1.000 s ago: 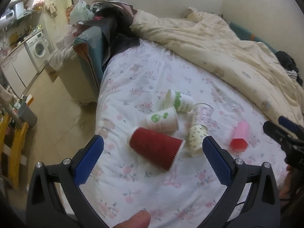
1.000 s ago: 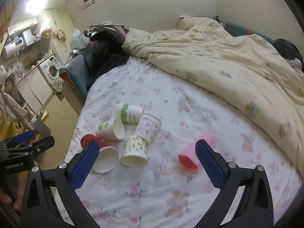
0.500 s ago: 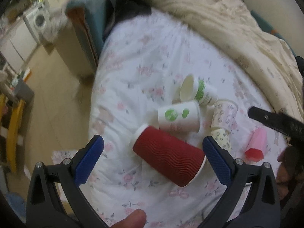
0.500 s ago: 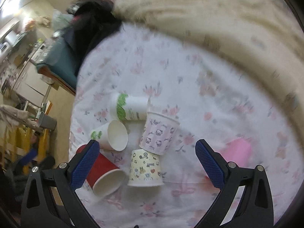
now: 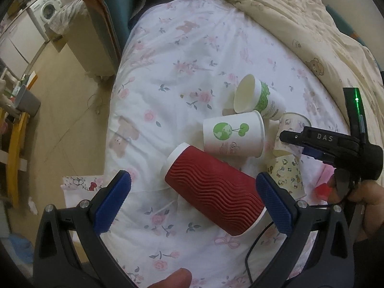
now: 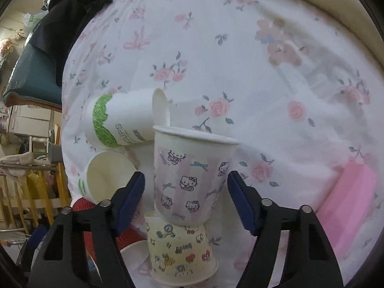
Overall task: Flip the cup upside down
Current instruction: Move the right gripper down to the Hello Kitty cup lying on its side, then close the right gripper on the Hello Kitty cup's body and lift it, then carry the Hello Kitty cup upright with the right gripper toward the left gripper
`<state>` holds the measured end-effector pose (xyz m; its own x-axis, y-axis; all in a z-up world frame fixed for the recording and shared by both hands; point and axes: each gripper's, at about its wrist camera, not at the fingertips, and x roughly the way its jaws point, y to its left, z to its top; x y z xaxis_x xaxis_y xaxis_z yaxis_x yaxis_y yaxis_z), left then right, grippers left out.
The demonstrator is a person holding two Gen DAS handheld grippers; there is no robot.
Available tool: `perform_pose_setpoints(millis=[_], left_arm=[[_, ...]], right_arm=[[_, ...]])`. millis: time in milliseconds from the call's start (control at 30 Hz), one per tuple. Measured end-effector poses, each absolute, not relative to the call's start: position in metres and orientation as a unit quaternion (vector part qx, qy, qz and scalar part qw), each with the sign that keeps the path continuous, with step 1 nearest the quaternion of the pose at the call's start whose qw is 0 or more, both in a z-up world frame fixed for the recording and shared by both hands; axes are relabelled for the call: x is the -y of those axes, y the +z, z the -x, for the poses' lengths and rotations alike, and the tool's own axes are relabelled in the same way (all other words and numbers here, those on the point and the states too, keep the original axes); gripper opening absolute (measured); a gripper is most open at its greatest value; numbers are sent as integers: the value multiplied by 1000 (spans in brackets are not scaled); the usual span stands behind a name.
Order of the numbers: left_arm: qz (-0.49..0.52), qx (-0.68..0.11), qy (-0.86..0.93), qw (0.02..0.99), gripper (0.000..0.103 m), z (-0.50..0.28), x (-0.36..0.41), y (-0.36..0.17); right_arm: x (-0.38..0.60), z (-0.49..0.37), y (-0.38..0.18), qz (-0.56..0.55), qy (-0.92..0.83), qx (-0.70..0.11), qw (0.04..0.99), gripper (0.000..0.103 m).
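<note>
Several paper cups lie on their sides on the floral bed sheet (image 5: 182, 55). A red ribbed cup (image 5: 213, 192) lies between the open fingers of my left gripper (image 5: 192, 200), not touched. A white cup with a green globe (image 5: 232, 134) and a white cup with a green leaf band (image 5: 259, 96) lie beyond it. My right gripper (image 6: 186, 202) is open around a pink Hello Kitty cup (image 6: 189, 175), its fingers a little off the sides. A yellow cartoon cup (image 6: 180, 252) lies just below it. The right gripper also shows in the left wrist view (image 5: 319, 141).
A pink cup (image 6: 348, 201) lies on the sheet at the right. A cream duvet (image 5: 300, 16) covers the far side of the bed. The bed's left edge drops to a floor with a washing machine (image 5: 45, 12) and yellow furniture (image 5: 14, 144).
Both grippers moved down and closer to the cups. The right gripper now straddles the Hello Kitty cup and has narrowed; the left gripper is closer to the red cup.
</note>
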<state>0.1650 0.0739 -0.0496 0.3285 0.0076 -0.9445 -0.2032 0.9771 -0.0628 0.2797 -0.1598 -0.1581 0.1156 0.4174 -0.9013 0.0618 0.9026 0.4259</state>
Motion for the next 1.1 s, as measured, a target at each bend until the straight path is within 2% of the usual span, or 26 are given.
perform_pose_setpoints(millis=[200,500,733,1100], left_arm=[[83,-573,61,813,103,-163,-72,-48],[68,-544,35,836,103,-143,-52,-29],[66,-526,16,848,103,-106,-38,-7],[75,-545,4,835,103,-42,-27,-21]], right_arm=[[167,-277,-149,-190,136,-642,730,64],[183,-253,-95,-183,153,-609,757,64],[194,-197,-59,-182,178,-599,760,64],[210,-93,-56,-178,198,-613,744,64]])
